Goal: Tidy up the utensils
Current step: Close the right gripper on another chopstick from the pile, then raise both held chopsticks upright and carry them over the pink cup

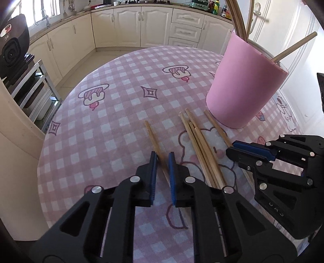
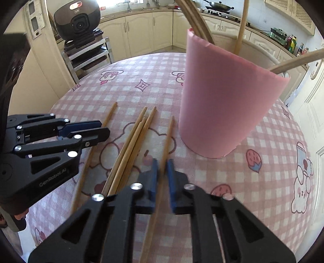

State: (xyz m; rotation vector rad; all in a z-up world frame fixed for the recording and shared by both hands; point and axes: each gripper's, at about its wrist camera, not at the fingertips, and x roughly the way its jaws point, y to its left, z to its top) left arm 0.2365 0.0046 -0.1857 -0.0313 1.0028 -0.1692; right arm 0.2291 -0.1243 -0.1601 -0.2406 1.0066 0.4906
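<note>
Several wooden chopsticks lie on the pink checked tablecloth (image 1: 113, 113) in front of a tall pink cup (image 1: 245, 85) that holds more chopsticks. My left gripper (image 1: 162, 159) straddles the leftmost single chopstick (image 1: 152, 139); its blue pads stand slightly apart on either side of it. My right gripper (image 2: 162, 168) straddles the rightmost single chopstick (image 2: 169, 137), pads close to it with a small gap. A bundle of chopsticks (image 2: 133, 141) lies between the two. Each gripper shows in the other's view: the right one (image 1: 241, 149), the left one (image 2: 101, 131).
The pink cup (image 2: 224, 101) stands just beyond the right gripper. The round table's edge (image 1: 46, 141) curves on the left. Kitchen cabinets (image 1: 129, 26) line the back wall. A black cooker (image 2: 78, 19) sits on a metal rack at left.
</note>
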